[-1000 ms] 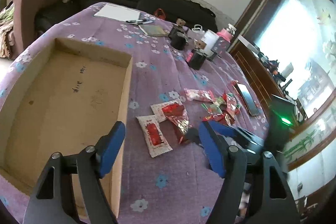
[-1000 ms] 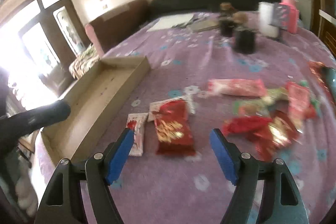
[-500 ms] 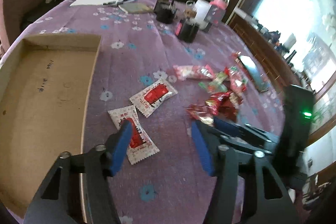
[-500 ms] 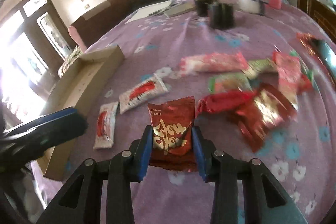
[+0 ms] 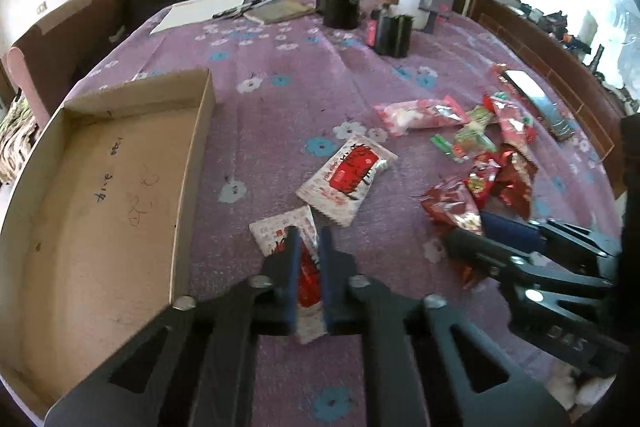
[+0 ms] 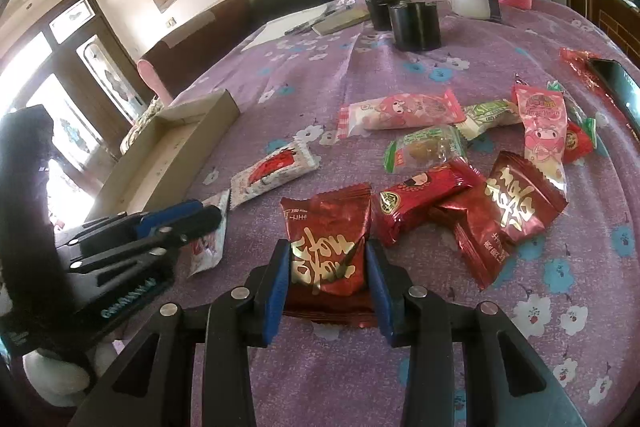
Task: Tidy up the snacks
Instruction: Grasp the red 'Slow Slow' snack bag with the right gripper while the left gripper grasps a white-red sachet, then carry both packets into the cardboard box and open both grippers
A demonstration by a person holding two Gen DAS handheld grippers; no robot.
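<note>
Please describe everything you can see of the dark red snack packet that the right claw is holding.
The dark red snack packet is a glossy foil pouch with crimped ends, bearing large gold characters and small gold print near its far edge. It lies flat on the purple flowered tablecloth, long axis pointing away from the camera. The right claw is shut on it, blue pads pressing its two long sides. Its far right corner lies close to another red packet; whether they touch is unclear.

Gold Chinese lettering, upside down, on red snack packet (image 6: 325,254). Large gold double-happiness character on second red packet (image 6: 516,201). Handwritten pen marks, not legible, on cardboard box floor (image 5: 106,187). Teal lettering, blurred and unreadable, on side of left hand-held gripper (image 6: 128,301). Red-and-white sachet (image 5: 348,179) print too small to read.
</note>
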